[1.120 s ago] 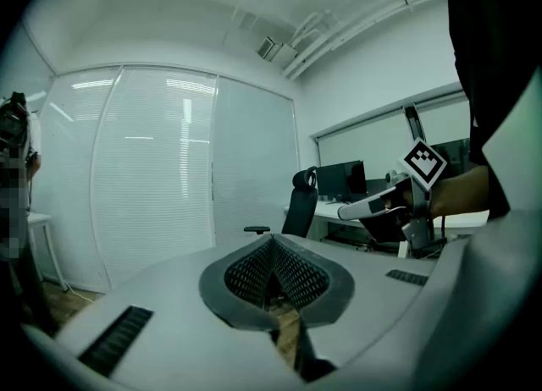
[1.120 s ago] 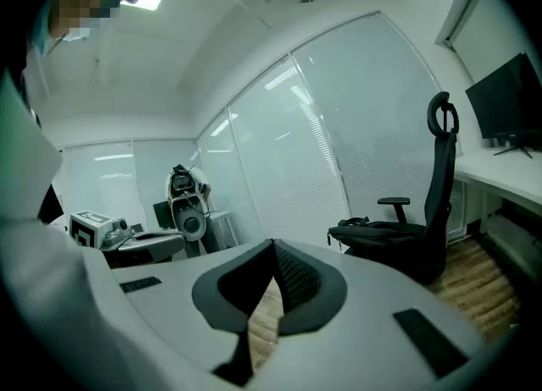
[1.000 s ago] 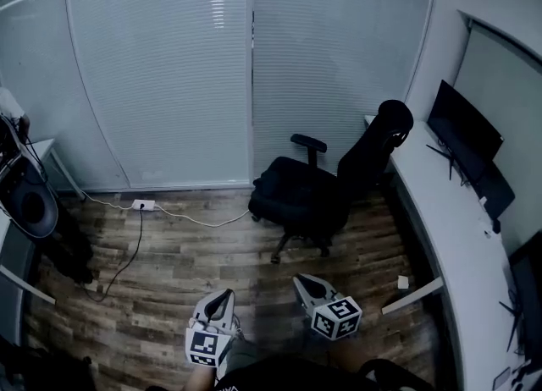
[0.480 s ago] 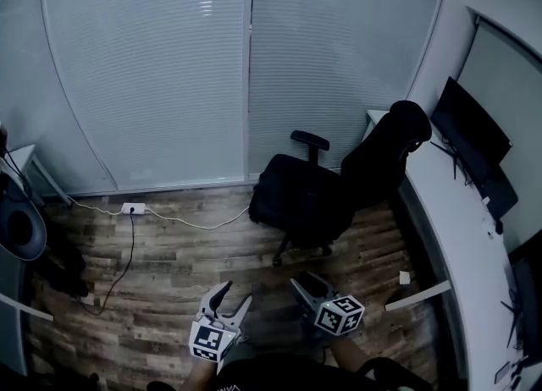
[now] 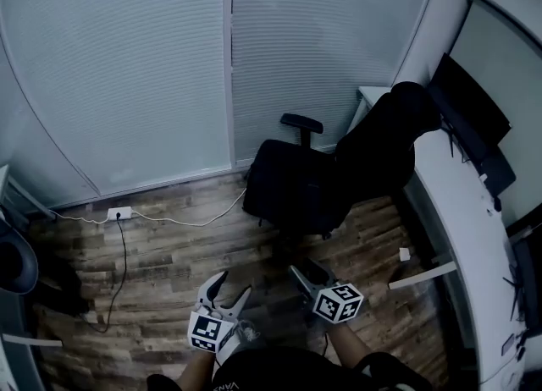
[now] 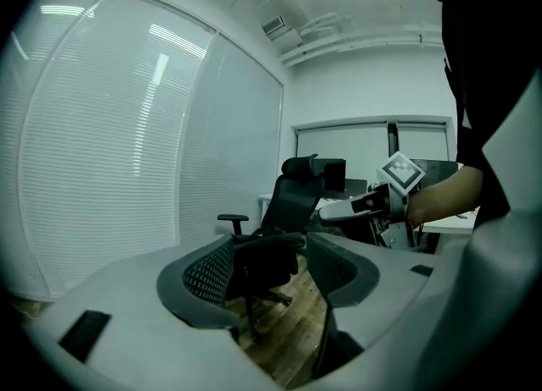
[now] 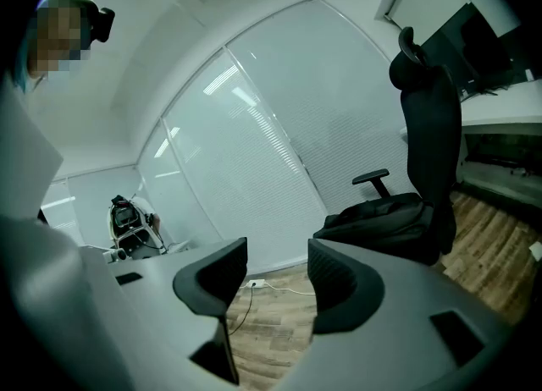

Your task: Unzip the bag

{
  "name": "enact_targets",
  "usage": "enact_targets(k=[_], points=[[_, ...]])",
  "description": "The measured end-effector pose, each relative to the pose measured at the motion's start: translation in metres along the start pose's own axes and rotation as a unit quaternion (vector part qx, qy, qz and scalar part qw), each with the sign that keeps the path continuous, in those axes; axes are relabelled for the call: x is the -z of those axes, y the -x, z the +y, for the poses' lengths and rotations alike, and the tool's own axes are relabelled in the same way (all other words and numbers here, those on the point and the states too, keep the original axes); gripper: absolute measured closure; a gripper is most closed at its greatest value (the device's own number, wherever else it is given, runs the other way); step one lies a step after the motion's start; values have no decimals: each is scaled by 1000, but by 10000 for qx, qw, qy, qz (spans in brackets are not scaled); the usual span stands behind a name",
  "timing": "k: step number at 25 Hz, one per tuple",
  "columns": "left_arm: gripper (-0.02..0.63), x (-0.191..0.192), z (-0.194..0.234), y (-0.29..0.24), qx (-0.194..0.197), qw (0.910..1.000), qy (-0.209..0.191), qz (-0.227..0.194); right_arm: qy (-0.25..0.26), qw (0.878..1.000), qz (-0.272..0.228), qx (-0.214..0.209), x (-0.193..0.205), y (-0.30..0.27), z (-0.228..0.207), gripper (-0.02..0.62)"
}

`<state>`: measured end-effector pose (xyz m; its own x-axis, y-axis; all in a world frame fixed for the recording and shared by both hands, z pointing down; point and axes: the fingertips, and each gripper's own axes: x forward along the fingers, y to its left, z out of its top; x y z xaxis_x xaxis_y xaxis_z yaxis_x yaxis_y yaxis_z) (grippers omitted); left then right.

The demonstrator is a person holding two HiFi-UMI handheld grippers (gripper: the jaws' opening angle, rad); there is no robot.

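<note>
**Starting position, seen from the head view.** I hold my left gripper (image 5: 229, 292) and right gripper (image 5: 305, 276) low over the wood floor (image 5: 169, 262). Both are well apart from the black bag (image 5: 284, 182), which lies on the seat of the office chair (image 5: 385, 140). Both pairs of fingers are opening, with nothing between them. A curved white worktop (image 5: 457, 228) runs along the right.

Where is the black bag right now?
The black bag lies on the seat of the office chair, mid-frame in the head view, left of the white desk.
</note>
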<state>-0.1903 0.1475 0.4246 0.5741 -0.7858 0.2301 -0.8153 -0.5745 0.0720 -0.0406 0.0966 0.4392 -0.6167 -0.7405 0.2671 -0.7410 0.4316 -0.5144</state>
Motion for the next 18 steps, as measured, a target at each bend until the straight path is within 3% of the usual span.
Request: enact_targets(k=[7,18], points=[[337,18,40,-16,279,9993,-122,220,-103,9990,165,408,22,-48,-24,394],[337,36,64,-66,273,9995,-143,93,159,9976,487,461,51,-143,-70,394]])
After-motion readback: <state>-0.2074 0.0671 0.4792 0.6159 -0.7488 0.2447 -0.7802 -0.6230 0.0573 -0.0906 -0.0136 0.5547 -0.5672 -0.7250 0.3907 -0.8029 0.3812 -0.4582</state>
